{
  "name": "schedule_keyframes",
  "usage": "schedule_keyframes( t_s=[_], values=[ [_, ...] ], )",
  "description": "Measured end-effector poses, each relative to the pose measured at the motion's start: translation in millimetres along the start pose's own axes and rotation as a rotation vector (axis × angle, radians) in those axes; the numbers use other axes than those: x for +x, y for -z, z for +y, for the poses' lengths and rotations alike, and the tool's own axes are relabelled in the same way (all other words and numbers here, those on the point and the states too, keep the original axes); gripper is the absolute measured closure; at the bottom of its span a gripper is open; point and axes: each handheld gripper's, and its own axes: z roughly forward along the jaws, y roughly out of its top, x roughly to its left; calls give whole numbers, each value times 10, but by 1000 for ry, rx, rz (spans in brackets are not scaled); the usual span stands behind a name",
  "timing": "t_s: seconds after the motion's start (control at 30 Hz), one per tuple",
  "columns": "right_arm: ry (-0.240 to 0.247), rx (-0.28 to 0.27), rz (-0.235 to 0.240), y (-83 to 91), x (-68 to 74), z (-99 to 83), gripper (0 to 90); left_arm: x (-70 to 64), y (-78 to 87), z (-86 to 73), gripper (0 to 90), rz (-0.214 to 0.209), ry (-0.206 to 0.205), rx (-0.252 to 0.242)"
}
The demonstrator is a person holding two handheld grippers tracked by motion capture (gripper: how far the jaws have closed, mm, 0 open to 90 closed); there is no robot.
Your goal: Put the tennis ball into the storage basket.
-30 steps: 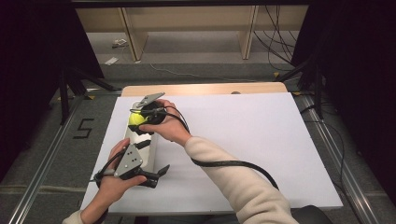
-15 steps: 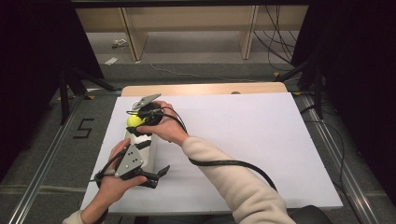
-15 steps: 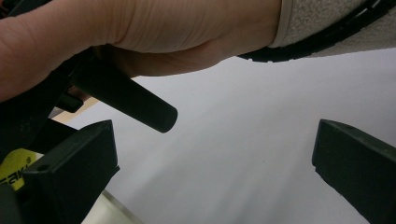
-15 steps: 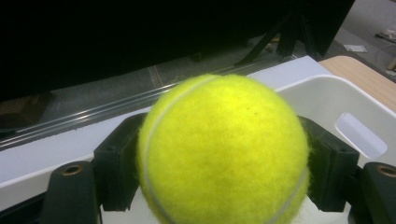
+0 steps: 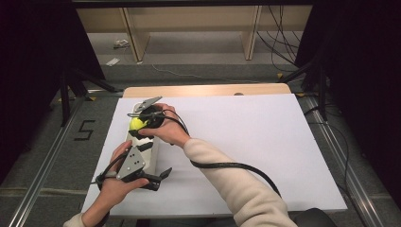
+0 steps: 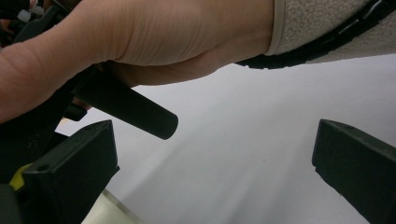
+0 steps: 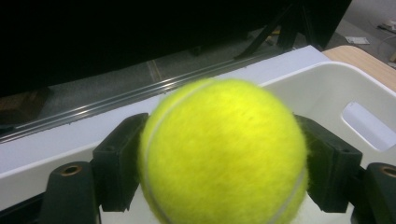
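- While the right gripper [image 5: 140, 124] has its jaws clamped on a yellow tennis ball [image 7: 224, 151], the ball hangs over the white bin [image 7: 327, 93] at the counter's [image 5: 265, 142] left side.
- Left gripper [image 5: 158, 177]: jaws wide apart, holding nothing, low beside the bin's near end.
- Judgement: the step is placing the ball in the bin; best to lower it straight inside the walls, then part the jaws once it is low, so it doesn't bounce out.
- Watch-outs: the bin rim is close under the jaws; the right forearm and its cable cross above the left gripper, so the hands are crowded.
- Elsewhere the white counter sheet is bare; shelving and cables sit beyond.
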Motion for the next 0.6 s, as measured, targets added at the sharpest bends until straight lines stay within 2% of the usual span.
schedule_keyframes(
  t_s=[0.1,0.27,0.47,0.6],
  values=[
    [-10,-10,0,10,1,9,240,-1,-1,-1,0,0,1,0],
    [1,-23,-19,49,-11,43,161,-1,0,1,0,0,0,0],
    [-21,-41,-30,133,-46,33,154,-1,-1,0,0,-2,5,-1],
    [-38,-59,-31,252,-84,5,154,0,-2,-1,0,-1,4,-2]
  ],
)
